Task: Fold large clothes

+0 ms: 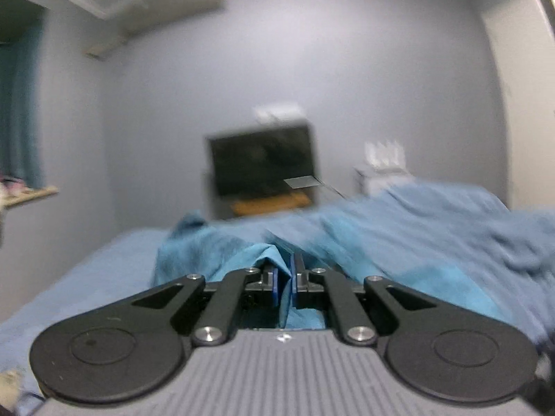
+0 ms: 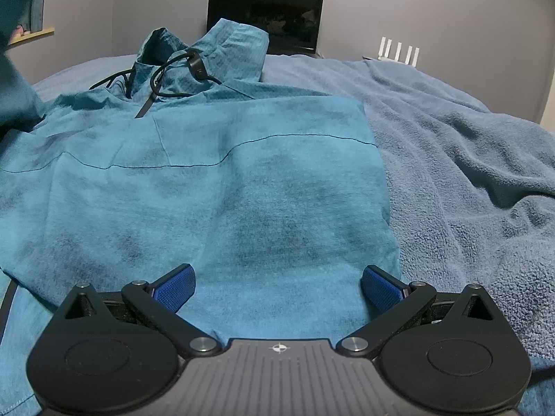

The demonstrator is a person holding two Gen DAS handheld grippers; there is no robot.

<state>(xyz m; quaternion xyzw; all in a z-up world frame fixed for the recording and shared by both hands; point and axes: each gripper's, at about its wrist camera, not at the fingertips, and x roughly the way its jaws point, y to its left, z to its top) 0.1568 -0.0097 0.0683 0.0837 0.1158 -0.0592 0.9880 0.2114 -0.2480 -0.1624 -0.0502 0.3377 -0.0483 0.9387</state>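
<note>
A large teal hooded jacket [image 2: 215, 187] lies spread on the bed, its hood and black drawcords [image 2: 173, 72] at the far end. My right gripper [image 2: 277, 289] hovers open just above the jacket's near part, blue pads wide apart with nothing pinched between them. In the left wrist view my left gripper [image 1: 285, 279] is shut on a fold of the teal jacket [image 1: 274, 260], lifted above the bed; the picture is blurred. More teal cloth [image 1: 433, 277] trails off to the right of that gripper.
A blue fleece blanket [image 2: 461, 159] covers the bed to the right of the jacket. A dark monitor [image 2: 265, 20] stands against the grey wall behind the bed, with a white router [image 2: 397, 50] to its right. A window ledge [image 2: 31, 34] is at the far left.
</note>
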